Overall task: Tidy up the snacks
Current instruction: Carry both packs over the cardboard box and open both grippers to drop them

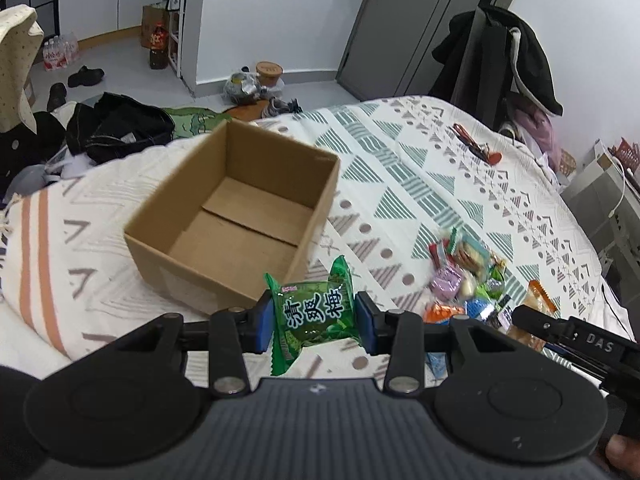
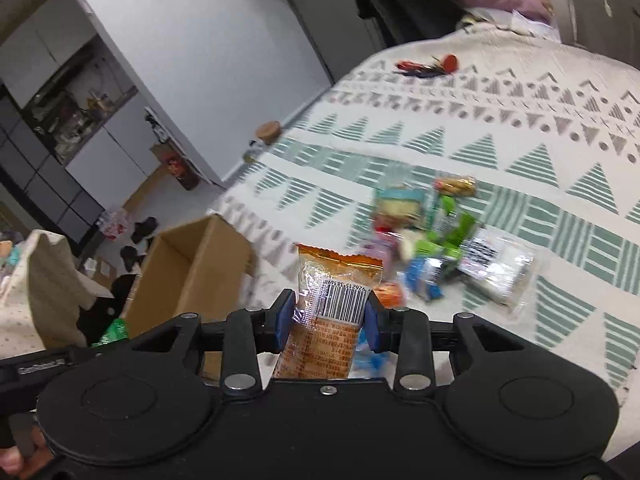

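My left gripper (image 1: pixel 315 316) is shut on a green snack packet (image 1: pixel 314 314) with Chinese lettering, held just in front of the near right corner of an empty cardboard box (image 1: pixel 236 212). My right gripper (image 2: pixel 329 316) is shut on an orange snack packet (image 2: pixel 332 308) with a barcode facing me, lifted above the bed. The same box (image 2: pixel 188 276) lies to its left. A pile of mixed snacks (image 1: pixel 476 284) rests on the patterned bedspread (image 1: pixel 440 168) to the right of the box; the snack pile (image 2: pixel 436 240) is blurred in the right wrist view.
A red-handled tool (image 1: pixel 476 144) lies far back on the bed. Dark clothes (image 1: pixel 120 128) are heaped left of the box, a coat rack (image 1: pixel 504 52) stands behind the bed, and bottles and shoes (image 1: pixel 84 76) sit on the floor. The right gripper's body (image 1: pixel 576 340) shows at the left wrist view's right edge.
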The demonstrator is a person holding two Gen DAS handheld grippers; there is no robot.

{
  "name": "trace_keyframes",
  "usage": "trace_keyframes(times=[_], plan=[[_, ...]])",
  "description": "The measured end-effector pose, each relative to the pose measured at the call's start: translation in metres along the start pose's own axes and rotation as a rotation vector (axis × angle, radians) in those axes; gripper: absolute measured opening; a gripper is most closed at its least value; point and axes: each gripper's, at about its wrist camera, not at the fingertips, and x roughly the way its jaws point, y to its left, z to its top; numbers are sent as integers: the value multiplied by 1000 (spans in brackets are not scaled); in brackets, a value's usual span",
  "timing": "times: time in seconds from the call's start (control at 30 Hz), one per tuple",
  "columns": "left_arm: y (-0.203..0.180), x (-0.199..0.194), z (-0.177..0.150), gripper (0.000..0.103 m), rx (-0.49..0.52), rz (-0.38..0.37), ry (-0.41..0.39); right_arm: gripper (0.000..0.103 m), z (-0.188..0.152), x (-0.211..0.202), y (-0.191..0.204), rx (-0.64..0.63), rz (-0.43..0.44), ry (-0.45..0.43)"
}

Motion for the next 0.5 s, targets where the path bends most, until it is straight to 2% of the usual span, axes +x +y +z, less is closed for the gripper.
trace_keyframes(times=[0.5], plan=[[56,-13,32,41,-33,6,-56,35,7,2,76,-49,93,-39]])
